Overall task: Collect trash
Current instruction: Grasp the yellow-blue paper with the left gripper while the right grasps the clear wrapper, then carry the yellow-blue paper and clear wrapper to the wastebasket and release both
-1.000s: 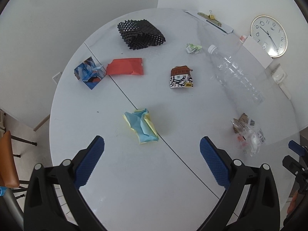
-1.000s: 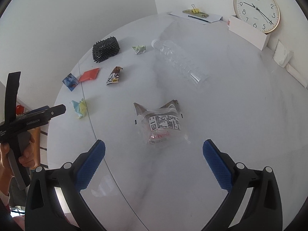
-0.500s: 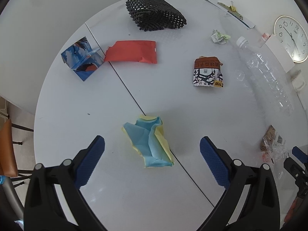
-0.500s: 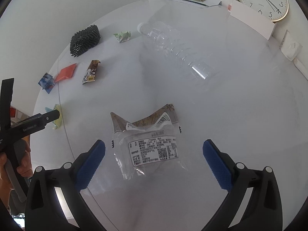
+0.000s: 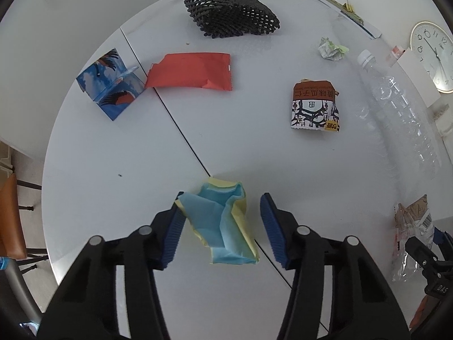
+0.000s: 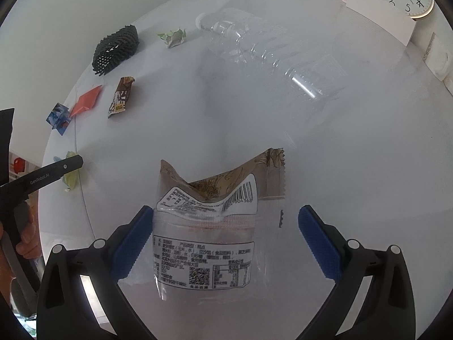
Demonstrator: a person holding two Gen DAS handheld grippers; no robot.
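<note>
Left gripper [image 5: 220, 223]: jaws closing, with the crumpled blue-and-yellow paper [image 5: 222, 223] between them. The left pad appears at the paper's edge; a gap shows on the right side, so no pinch is confirmed. The paper lies on the desk [image 5: 127, 198] directly under the jaws, its long axis running away from the camera and slanted slightly, roughly in line with the fingers, so the jaws close across its short width.

Right gripper [image 6: 223, 238]: jaws spread wide, straddling the clear snack wrapper [image 6: 203, 240]. The left pad sits at the wrapper's edge; the right pad stands apart from it. The wrapper lies flat, long axis pointing away along the fingers, torn brown end farthest from the jaws.

Judgement: each hand is already over its own item; closure alone should secure each.

Farther out, untouched on the desk: brown printed wrapper [image 5: 315, 104], red packet [image 5: 189, 70], blue folded card [image 5: 110, 85], black mesh sleeve [image 5: 229, 11], small crumpled scrap [image 5: 329, 48], and a clear bottle [image 5: 396, 107] lying on its side, cap toward the far edge.
</note>
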